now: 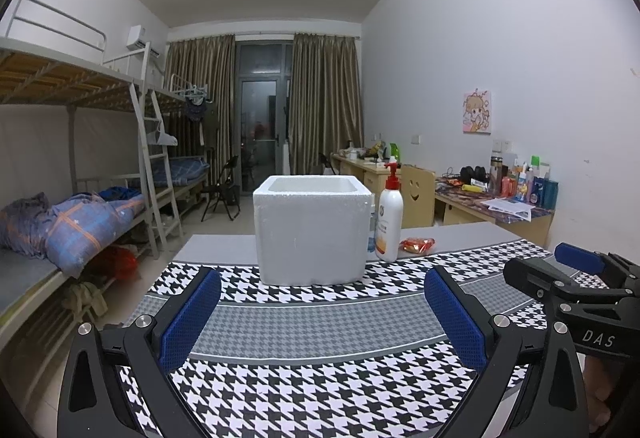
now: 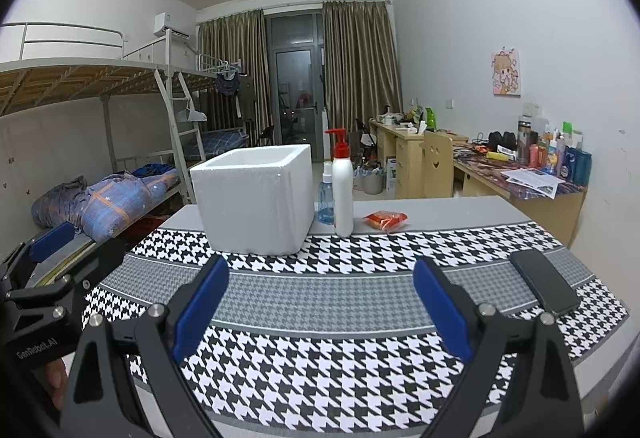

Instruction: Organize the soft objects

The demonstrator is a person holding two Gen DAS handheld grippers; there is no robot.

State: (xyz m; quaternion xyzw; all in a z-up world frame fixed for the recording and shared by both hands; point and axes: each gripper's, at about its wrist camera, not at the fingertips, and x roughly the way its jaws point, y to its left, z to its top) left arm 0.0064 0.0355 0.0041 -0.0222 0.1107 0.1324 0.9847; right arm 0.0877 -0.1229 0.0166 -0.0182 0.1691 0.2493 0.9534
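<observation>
— Where do we stand with our two tools?

— We hold the left gripper (image 1: 322,314) low over the houndstooth cloth (image 1: 320,390), its blue pads spread wide with nothing between them. Our right gripper (image 2: 320,302) hovers the same way, fingers far apart and empty. Each shows at the edge of the other's view, so we have them side by side at the near end of the table (image 2: 460,207).

— And the soft thing we are after?

— We see a small red-orange packet (image 2: 386,220) lying on the bare grey strip of table beyond the cloth. It sits ahead of both grippers and to the right of the left one, well apart from either.

— What lies around it?

— Just left of the packet stands a white pump bottle (image 2: 343,193) with a red top, and a small blue spray bottle (image 2: 326,197) beside that. The white foam box (image 1: 312,230), open at the top, stands directly ahead of our left gripper on the far edge of the cloth. A dark phone (image 2: 544,284) lies flat on the cloth, right of our right gripper.
</observation>
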